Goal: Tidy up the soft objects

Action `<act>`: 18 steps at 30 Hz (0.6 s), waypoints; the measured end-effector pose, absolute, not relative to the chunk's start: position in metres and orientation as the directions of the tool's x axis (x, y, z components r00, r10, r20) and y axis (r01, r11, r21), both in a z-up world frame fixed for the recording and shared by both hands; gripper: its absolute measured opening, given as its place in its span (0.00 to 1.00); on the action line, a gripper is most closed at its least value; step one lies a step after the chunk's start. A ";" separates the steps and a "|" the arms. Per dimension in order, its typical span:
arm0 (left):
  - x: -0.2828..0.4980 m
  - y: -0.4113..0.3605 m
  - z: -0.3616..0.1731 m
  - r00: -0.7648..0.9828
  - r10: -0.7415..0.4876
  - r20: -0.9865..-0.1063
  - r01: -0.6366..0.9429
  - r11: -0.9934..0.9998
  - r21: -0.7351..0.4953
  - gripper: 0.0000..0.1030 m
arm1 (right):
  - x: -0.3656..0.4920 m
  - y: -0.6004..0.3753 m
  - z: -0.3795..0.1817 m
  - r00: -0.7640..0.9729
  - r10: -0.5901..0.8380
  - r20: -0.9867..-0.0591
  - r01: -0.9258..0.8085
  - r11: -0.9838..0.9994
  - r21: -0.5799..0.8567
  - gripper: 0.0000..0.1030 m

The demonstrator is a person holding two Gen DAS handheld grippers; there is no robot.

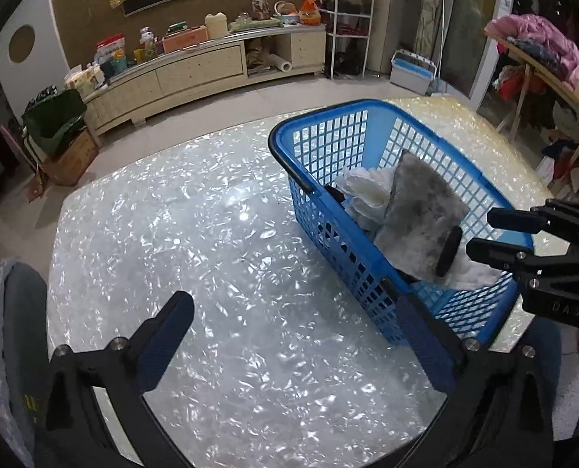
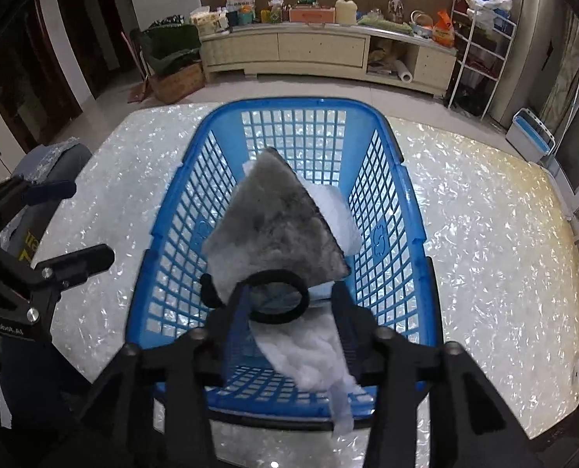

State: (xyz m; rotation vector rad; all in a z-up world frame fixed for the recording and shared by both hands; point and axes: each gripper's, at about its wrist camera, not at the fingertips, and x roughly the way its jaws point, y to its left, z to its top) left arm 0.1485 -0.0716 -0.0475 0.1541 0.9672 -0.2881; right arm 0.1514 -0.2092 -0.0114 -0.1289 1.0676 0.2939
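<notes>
A blue mesh basket [image 2: 383, 238] stands on the pearly white table [image 1: 211, 234]. Inside it a grey fuzzy pad [image 2: 274, 226] leans on a white cloth [image 1: 363, 191], and fluffy white stuffing [image 2: 309, 355] lies at the near end. A black hair tie [image 2: 303, 292] rests on the pad's near edge. My right gripper [image 2: 287, 292] hovers over the basket's near end with its jaws apart; the hair tie and stuffing lie between them, not pinched. From the left wrist view it [image 1: 480, 234] is just right of the hair tie [image 1: 449, 249]. My left gripper [image 1: 295, 327] is wide open above bare table, left of the basket.
A person's jeans-clad leg [image 1: 20, 312] is at the table's near left edge. Behind the table stand a low cream cabinet [image 1: 196, 66] crowded with items, a white wire rack [image 1: 348, 27] and a blue-and-white box [image 1: 410, 70]. Clothes are piled on a stand [image 1: 539, 46] at the right.
</notes>
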 end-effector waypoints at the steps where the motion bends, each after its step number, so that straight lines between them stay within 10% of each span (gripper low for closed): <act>1: 0.146 -0.069 -0.045 0.547 -0.173 -0.819 0.301 0.954 -0.001 1.00 | 0.147 -0.209 -0.007 0.457 0.174 -0.872 -0.294 0.955 0.037 0.43; 18: 0.061 -0.019 0.021 0.776 -0.087 -0.625 0.110 0.994 -0.002 1.00 | 0.073 -0.172 0.060 0.686 0.206 -0.697 -0.241 0.969 0.049 1.00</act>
